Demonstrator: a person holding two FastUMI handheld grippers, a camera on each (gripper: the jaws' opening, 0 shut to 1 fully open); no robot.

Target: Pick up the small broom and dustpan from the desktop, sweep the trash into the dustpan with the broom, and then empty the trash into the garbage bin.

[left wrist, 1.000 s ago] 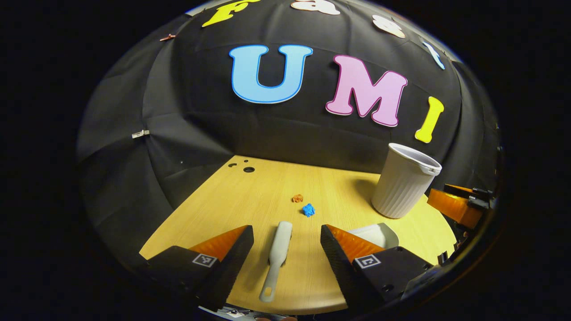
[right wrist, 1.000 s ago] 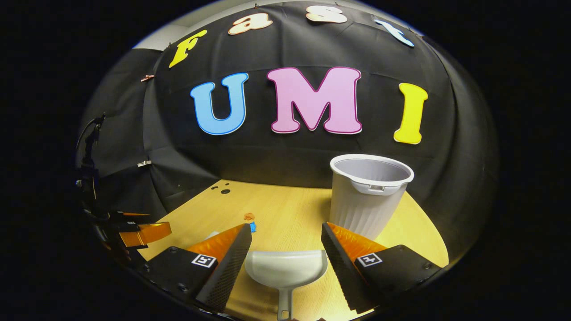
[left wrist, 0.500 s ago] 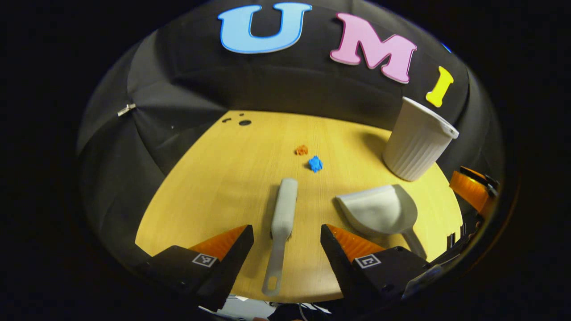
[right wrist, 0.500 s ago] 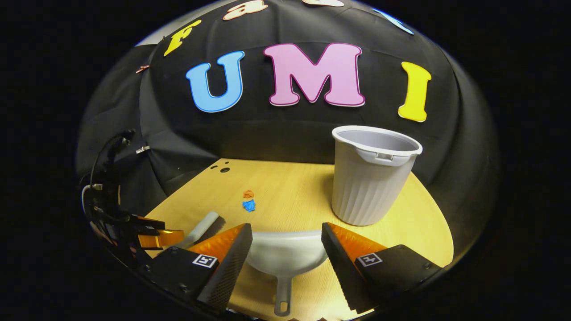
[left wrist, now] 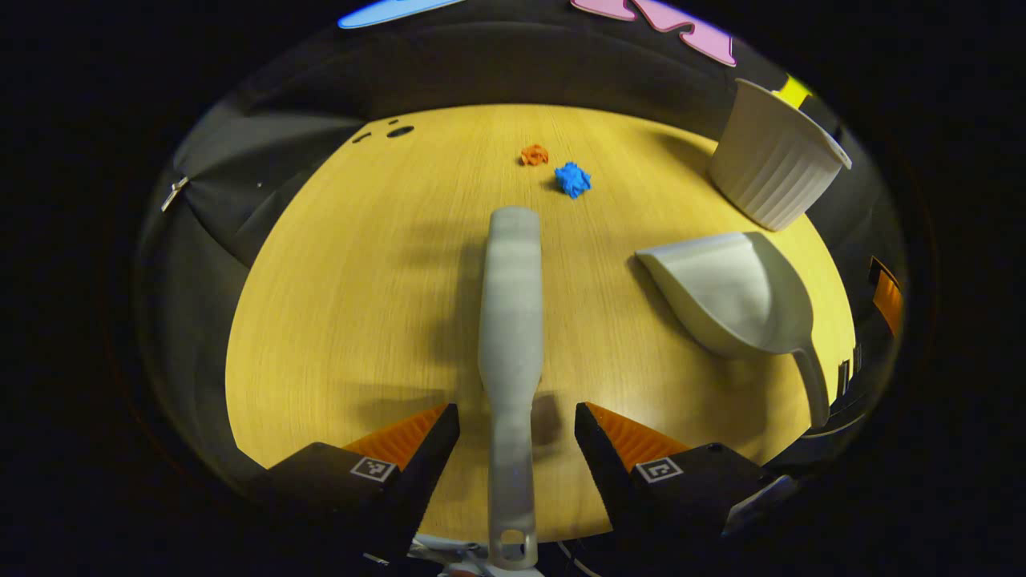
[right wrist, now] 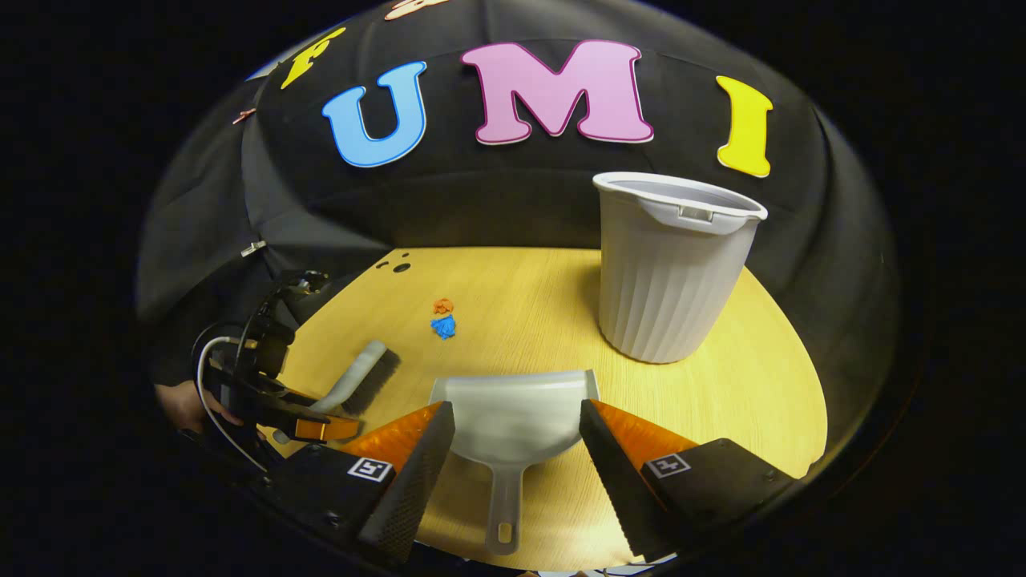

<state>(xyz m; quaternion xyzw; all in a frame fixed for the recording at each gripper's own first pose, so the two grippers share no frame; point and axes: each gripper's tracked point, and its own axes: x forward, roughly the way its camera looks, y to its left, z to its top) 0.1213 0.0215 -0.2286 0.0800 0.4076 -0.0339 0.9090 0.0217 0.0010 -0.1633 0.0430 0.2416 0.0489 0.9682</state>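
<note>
Nothing is picked up yet. The left hand-held gripper [left wrist: 515,417] is spread wide with the broom [left wrist: 510,320] handle lying between its fingers, untouched, on the worktop [left wrist: 353,280]. The right hand-held gripper [right wrist: 517,425] is equally spread astride the dustpan [right wrist: 513,421], just in front of the garbage bin [right wrist: 669,268]. Left of the bin lie the orange scrap [left wrist: 534,154] and the blue scrap [left wrist: 572,179], unswept. Grasping, sweeping and emptying all remain.
</note>
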